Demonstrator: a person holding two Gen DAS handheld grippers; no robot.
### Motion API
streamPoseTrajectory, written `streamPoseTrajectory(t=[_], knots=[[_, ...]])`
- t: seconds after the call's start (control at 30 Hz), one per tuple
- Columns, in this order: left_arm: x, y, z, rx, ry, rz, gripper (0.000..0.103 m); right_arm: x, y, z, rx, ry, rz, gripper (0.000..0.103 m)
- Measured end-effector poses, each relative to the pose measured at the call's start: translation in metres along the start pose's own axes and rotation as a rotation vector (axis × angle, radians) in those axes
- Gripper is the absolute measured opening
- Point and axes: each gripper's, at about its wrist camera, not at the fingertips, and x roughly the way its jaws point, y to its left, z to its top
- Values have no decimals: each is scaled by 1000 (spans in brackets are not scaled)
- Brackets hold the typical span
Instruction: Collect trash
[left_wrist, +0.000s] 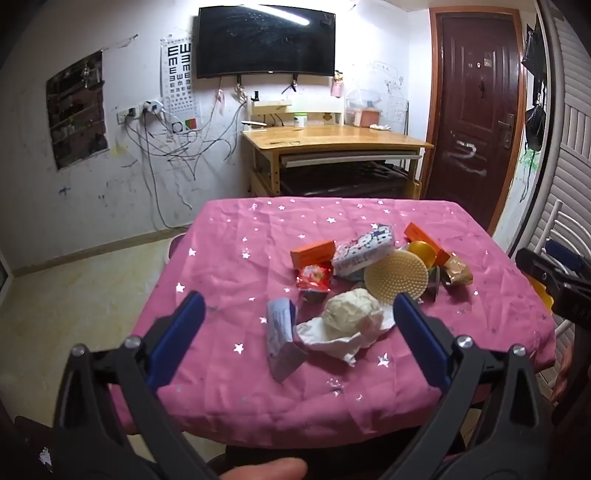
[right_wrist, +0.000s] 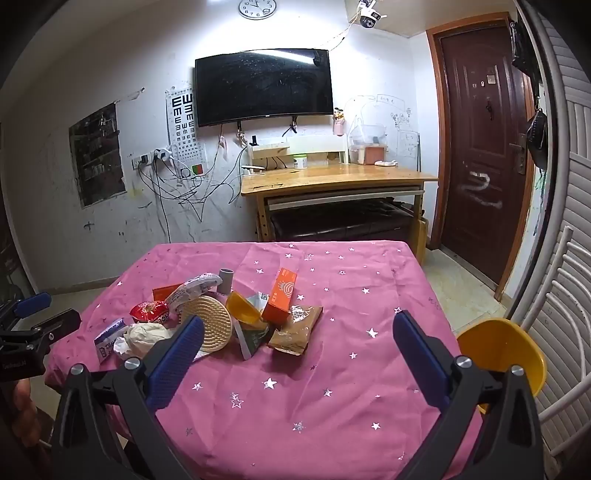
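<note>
The crumpled tissue wad (left_wrist: 352, 314) lies at centre-right of the left view, nearest item of the trash pile (right_wrist: 229, 314) on the pink tablecloth (left_wrist: 229, 266). It looks light, soft and easily squashed, so pinching its bulging middle should do; the flat paper box (left_wrist: 282, 332) touching it at left is stiffer. The left gripper (left_wrist: 299, 325) hangs wide open around both. The right gripper (right_wrist: 299, 343), also spread empty, sits lower right.
</note>
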Motion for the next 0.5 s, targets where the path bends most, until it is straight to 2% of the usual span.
streamPoseTrajectory(t=[0.5], knots=[[5,7,3,2,7,-10,97,1,-2,-1,-2,6,-30,96]])
